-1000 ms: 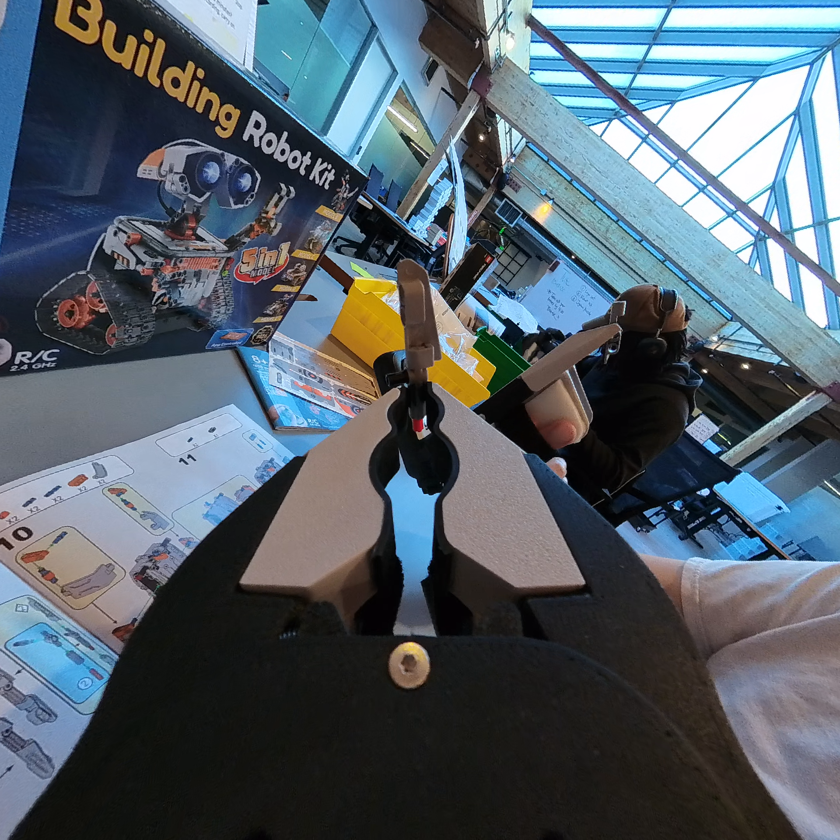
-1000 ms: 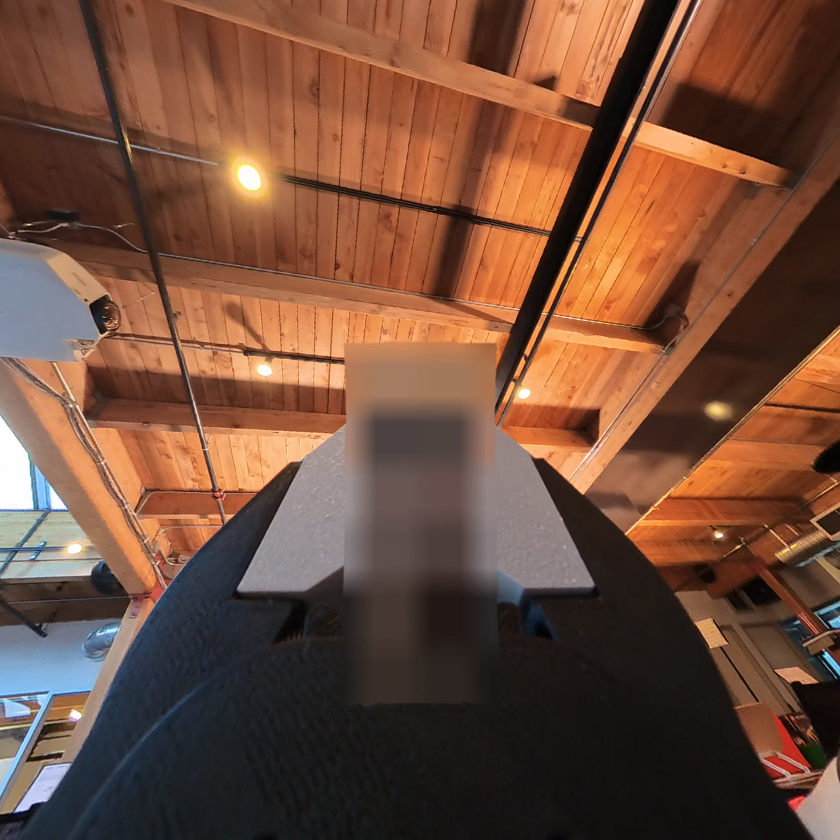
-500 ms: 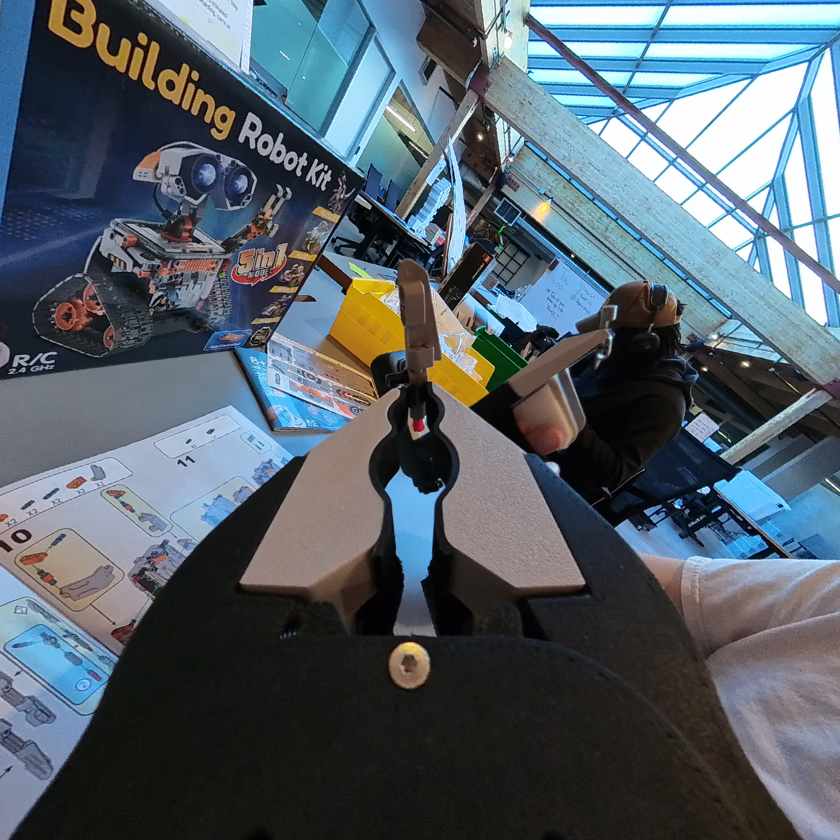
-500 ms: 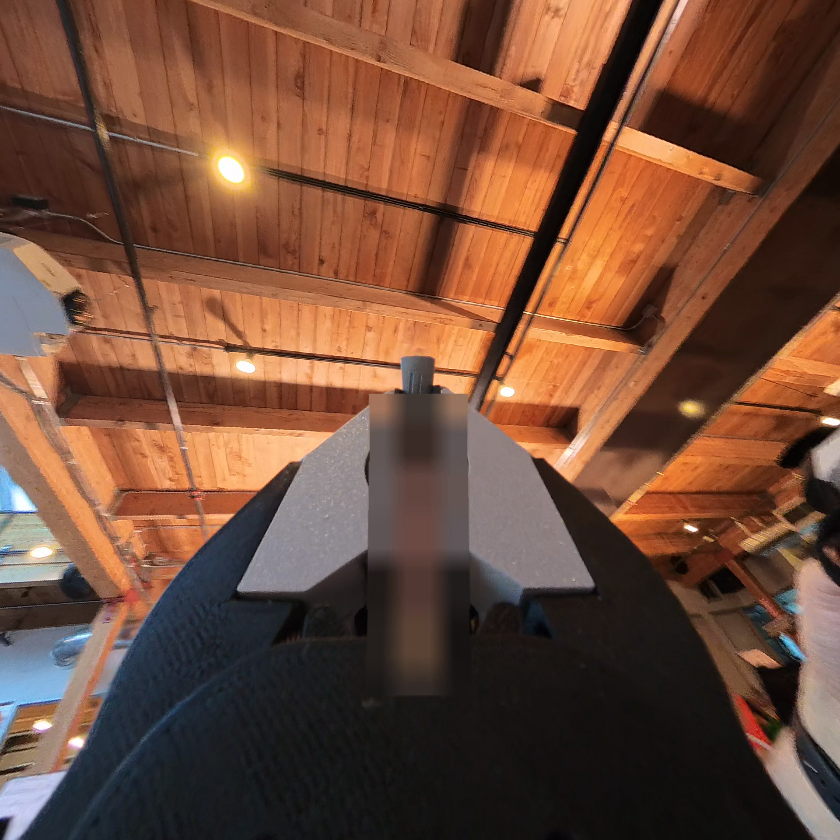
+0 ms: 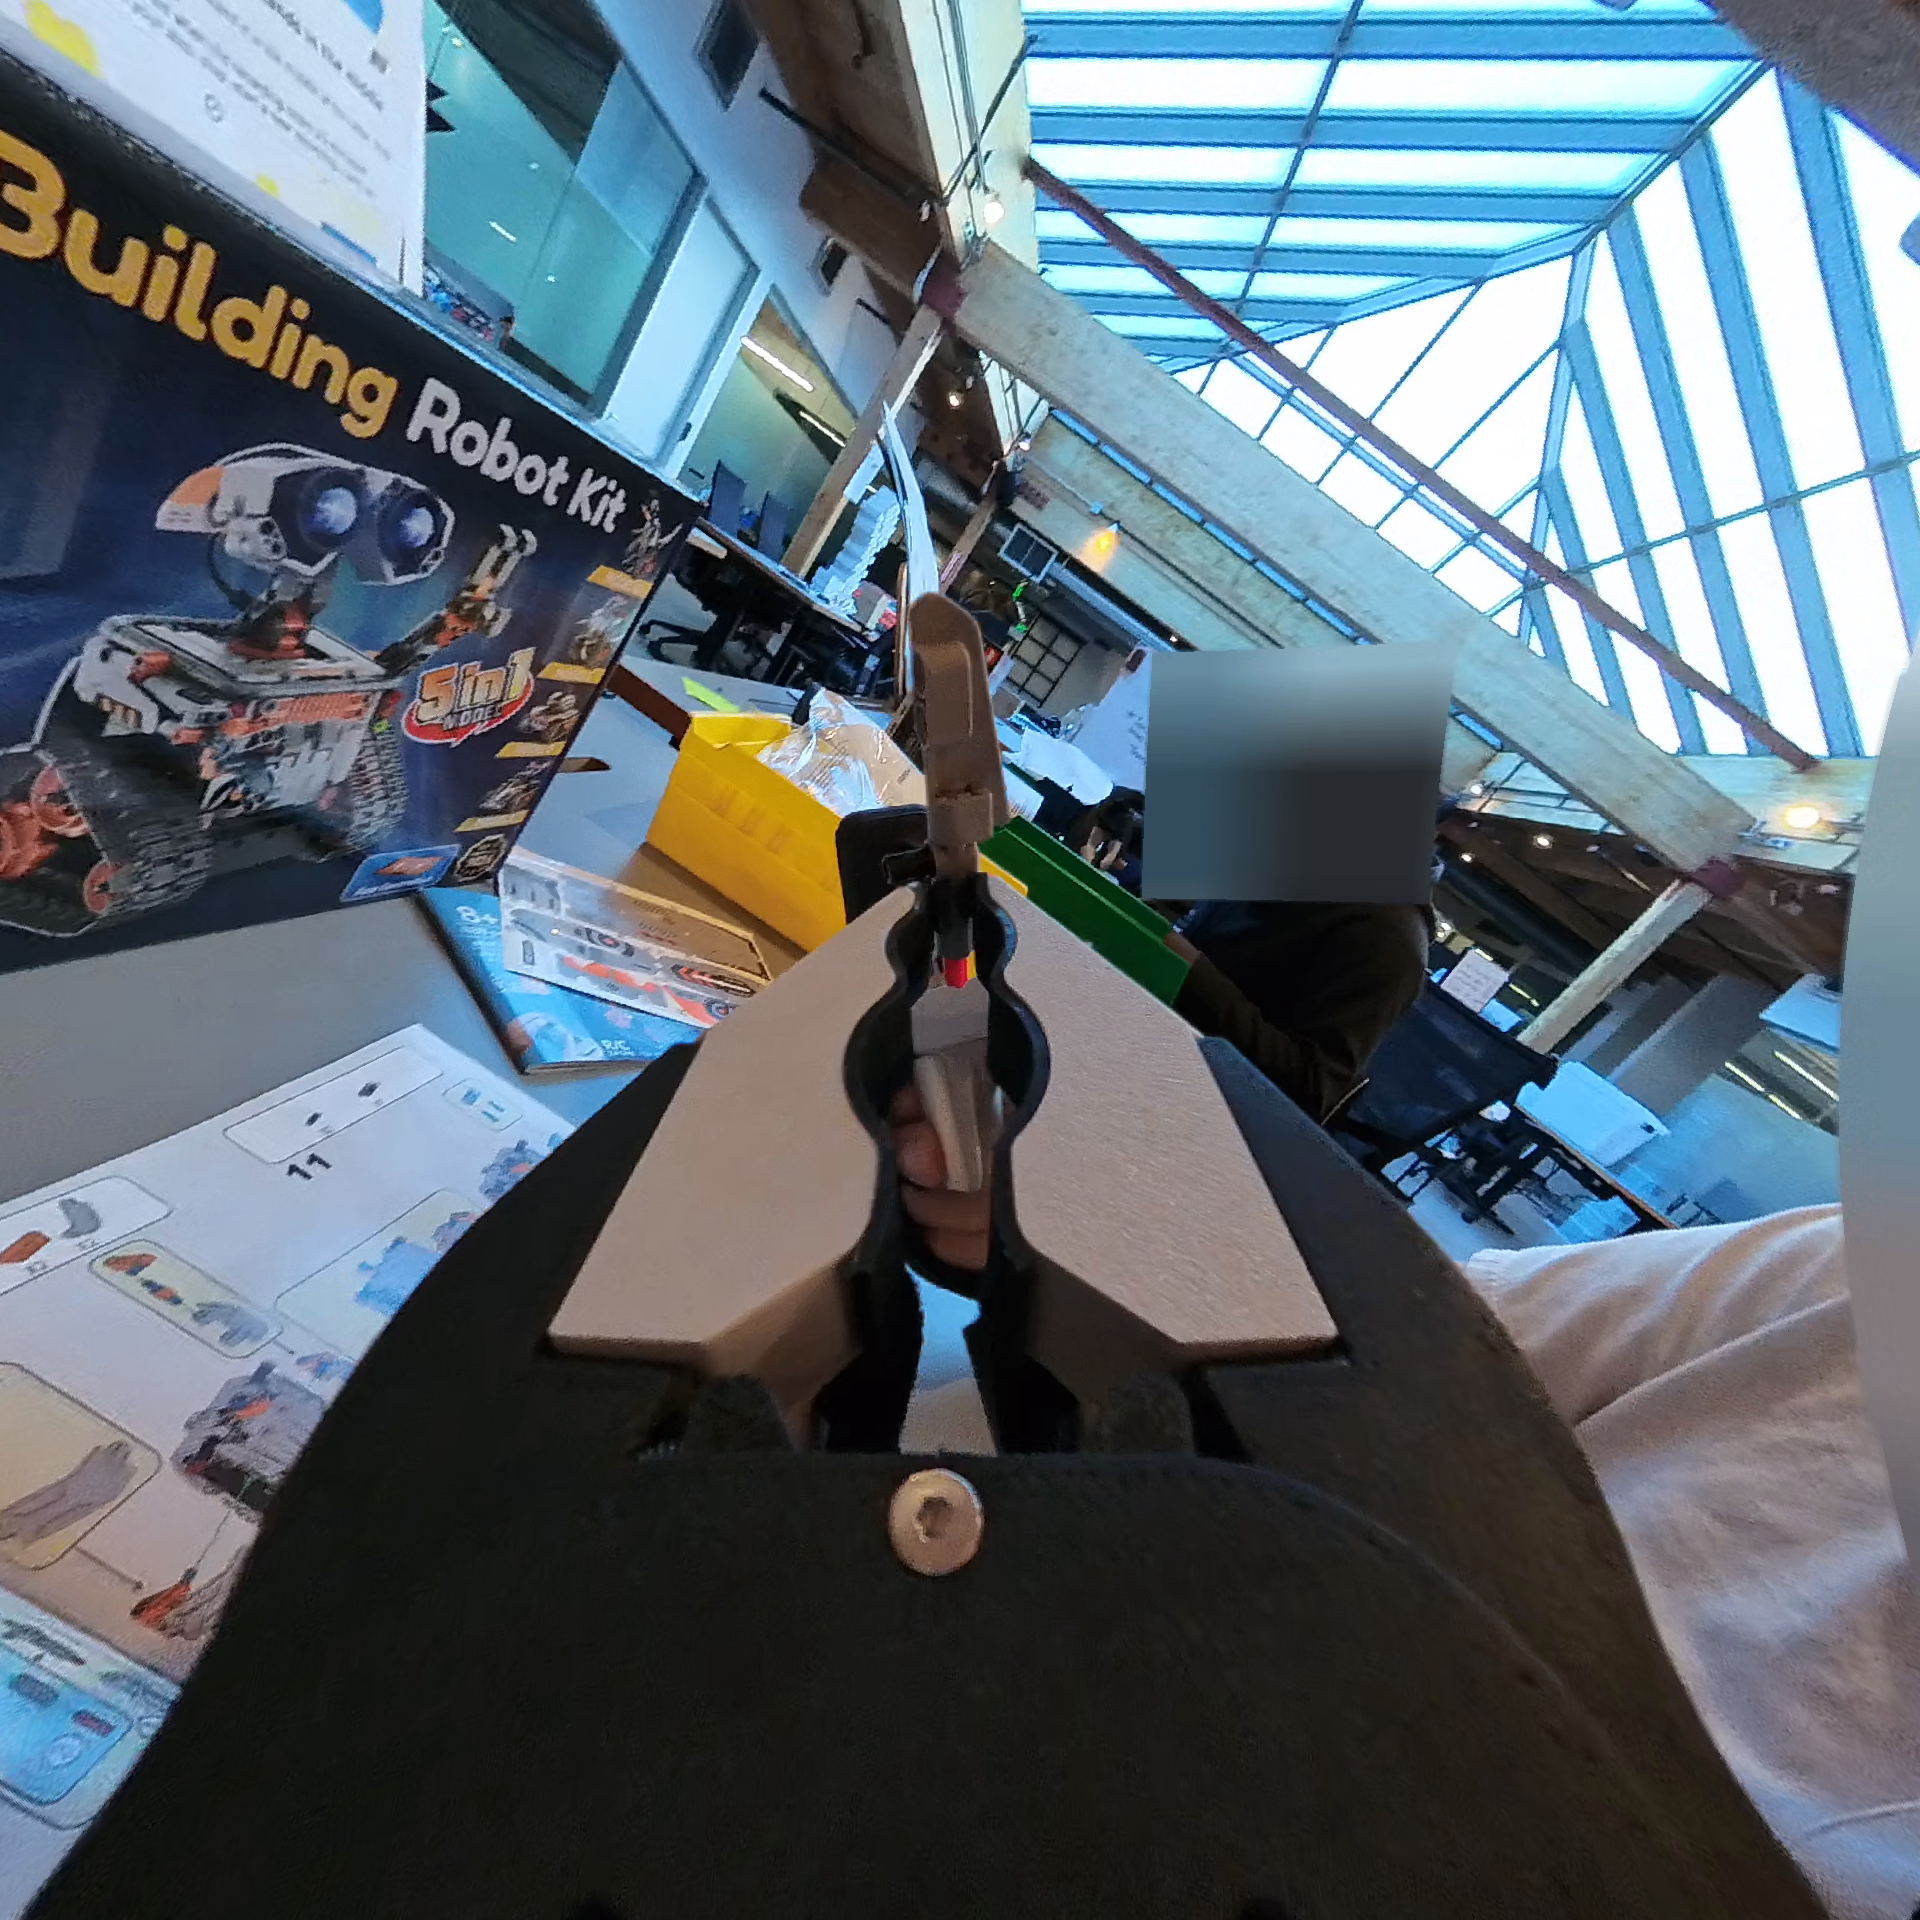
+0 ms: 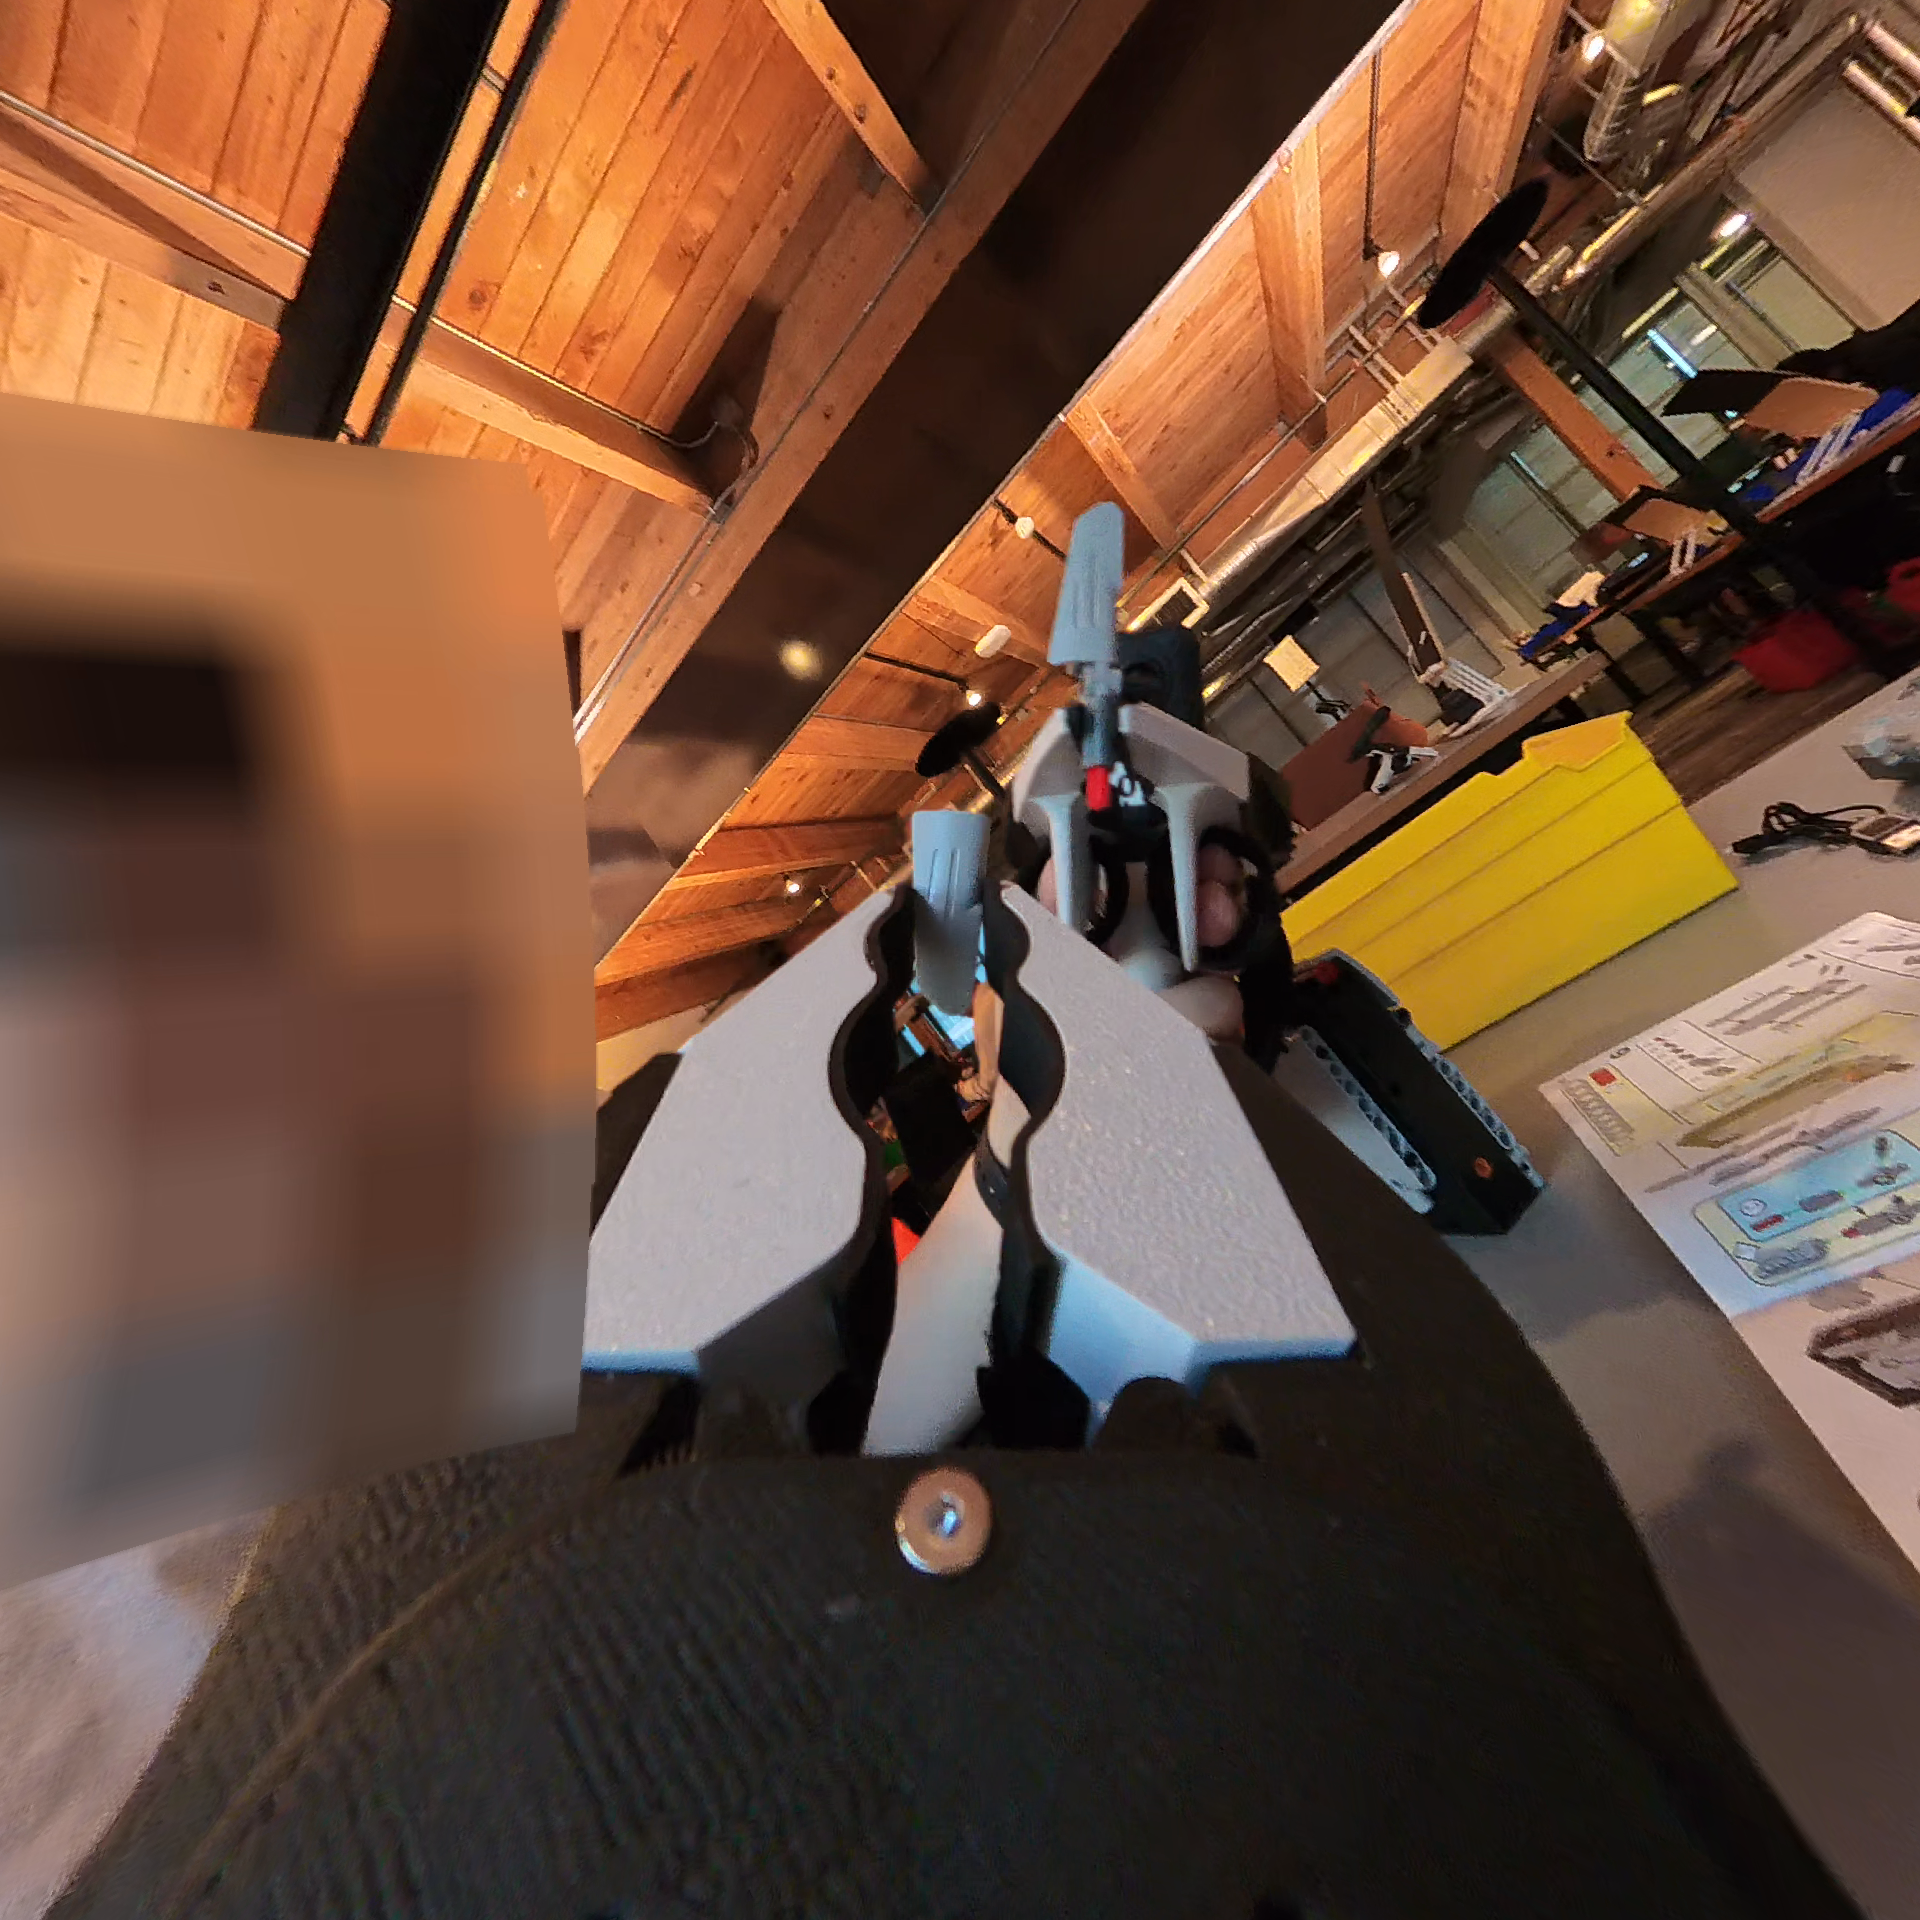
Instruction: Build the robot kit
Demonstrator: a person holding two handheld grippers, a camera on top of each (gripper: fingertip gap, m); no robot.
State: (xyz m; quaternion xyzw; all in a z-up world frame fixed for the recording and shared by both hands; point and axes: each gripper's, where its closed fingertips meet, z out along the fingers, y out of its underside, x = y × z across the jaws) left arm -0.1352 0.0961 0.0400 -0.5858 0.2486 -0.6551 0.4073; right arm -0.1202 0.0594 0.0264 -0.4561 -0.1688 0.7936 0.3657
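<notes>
My right gripper (image 6: 951, 925) has swung down from the ceiling, clamped on a small grey plastic blade (image 6: 948, 902), near my left gripper (image 5: 951, 914), clamped on a red-tipped grey blade assembly (image 5: 954, 748); align gently.

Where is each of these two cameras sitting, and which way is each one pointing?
Left wrist view: sits on the left gripper, looking along its fingers, tilted up over the grey table toward a skylight; its tips pinch a grey brick piece; a white sleeve shows.
Right wrist view: sits on the right gripper, tilted up at a wooden ceiling; its tips pinch a small grey part.
Shared: the left gripper with its piece, the yellow bin, the instruction sheets.
</notes>
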